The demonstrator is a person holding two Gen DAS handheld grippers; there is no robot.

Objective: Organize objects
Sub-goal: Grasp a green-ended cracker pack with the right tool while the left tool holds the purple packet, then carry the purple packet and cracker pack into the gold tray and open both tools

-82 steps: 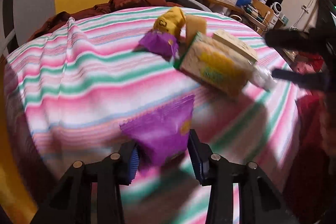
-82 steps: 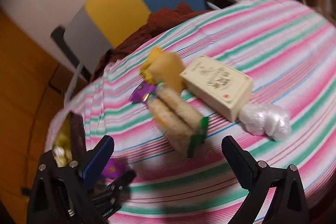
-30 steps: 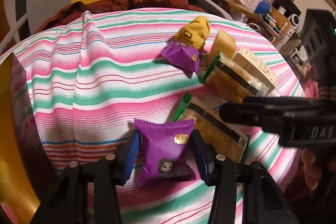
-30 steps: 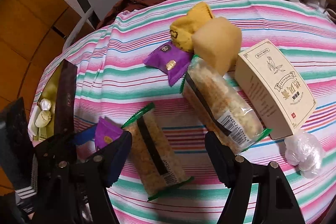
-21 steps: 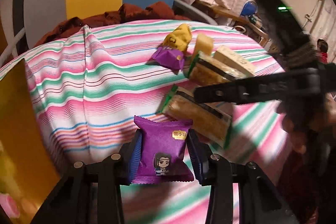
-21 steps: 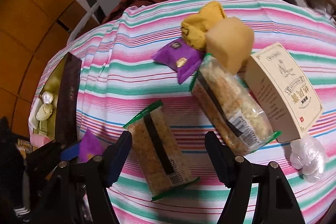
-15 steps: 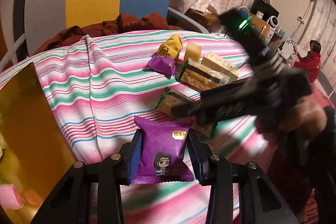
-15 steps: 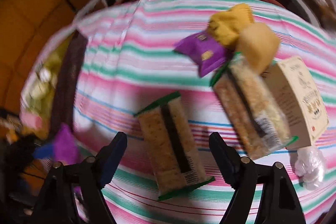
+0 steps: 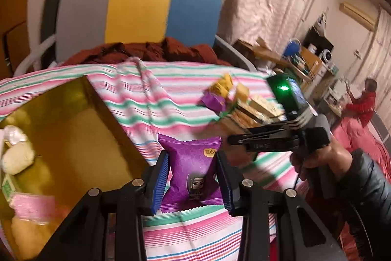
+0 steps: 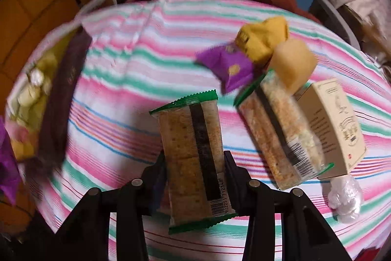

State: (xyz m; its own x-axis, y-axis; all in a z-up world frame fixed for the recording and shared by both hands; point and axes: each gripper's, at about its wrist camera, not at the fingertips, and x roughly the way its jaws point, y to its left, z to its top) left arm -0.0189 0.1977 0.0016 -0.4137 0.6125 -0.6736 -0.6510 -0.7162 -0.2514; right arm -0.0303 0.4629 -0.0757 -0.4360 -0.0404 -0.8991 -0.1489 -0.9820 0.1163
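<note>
1. My left claw (image 9: 192, 179) is pinching the purple snack packet (image 9: 193, 175) by its two side edges, lifted above the striped counter (image 9: 156, 99).
2. The gold box (image 9: 73, 146) is where I judge this packet belongs; it lies at about 9 o'clock from the left claw, just beside it, with its near wall running from 11 toward 5 o'clock.
3. My right claw (image 10: 195, 163) is pressed onto the cracker pack (image 10: 193, 153), whose long axis runs 12 to 6 o'clock, straight along the fingers.
4. From the right claw the box (image 10: 36, 99) sits out at 9 o'clock, well apart, so the left hand is the nearer one.
5. In the left view, the right hand (image 9: 315, 163) holds its tool level, pointing toward 9 o'clock across the counter.
</note>
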